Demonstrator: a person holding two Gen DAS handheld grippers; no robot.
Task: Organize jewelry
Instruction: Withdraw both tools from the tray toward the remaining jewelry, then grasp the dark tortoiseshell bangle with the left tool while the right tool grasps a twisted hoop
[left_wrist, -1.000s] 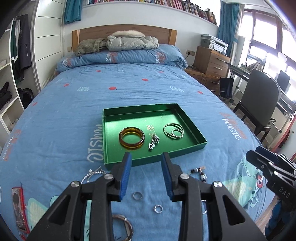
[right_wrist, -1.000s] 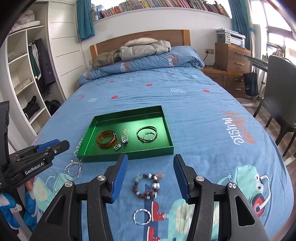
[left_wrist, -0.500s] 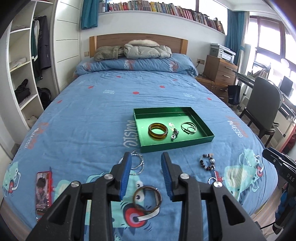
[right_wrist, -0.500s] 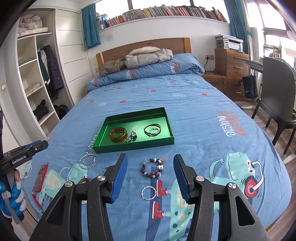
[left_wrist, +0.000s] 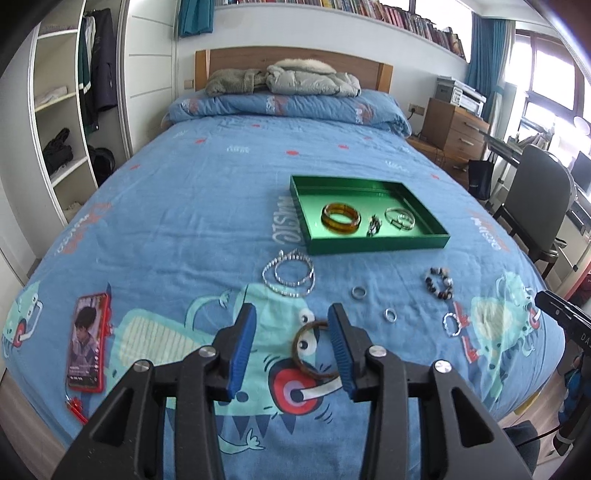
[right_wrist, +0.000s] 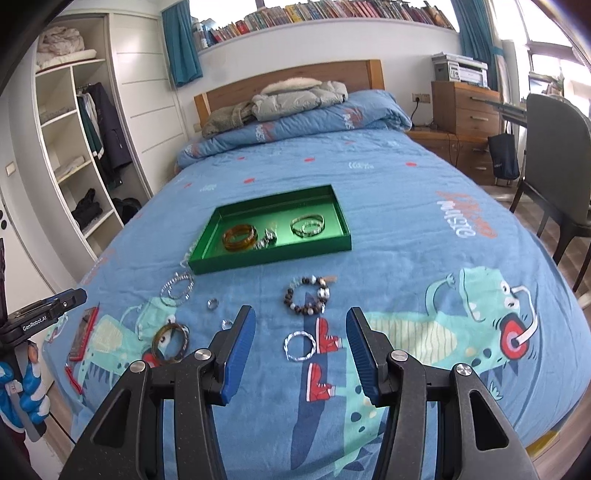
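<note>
While both tools gape empty, amber bangle (left_wrist: 340, 218) glossy, translucent, in green tray (left_wrist: 380, 244)

Bedroom, daylight. Bed (left_wrist: 207, 192) fills the middle, blue cartoon-print cover, wooden headboard (left_wrist: 291, 61) against the far white wall. Folded quilt (left_wrist: 288, 105) and grey padded jacket (left_wrist: 310, 79) at the head. Long bookshelf (right_wrist: 332, 16) runs high on the far wall. Open white wardrobe shelving (left_wrist: 62, 122) left, clothes hanging. Right: wooden drawer chest (right_wrist: 465, 107) with printer (right_wrist: 460, 70) on top, teal curtains (left_wrist: 480, 48), bright windows (left_wrist: 546, 74), grey chair (left_wrist: 535, 199). Wood floor (right_wrist: 535, 221).
</note>
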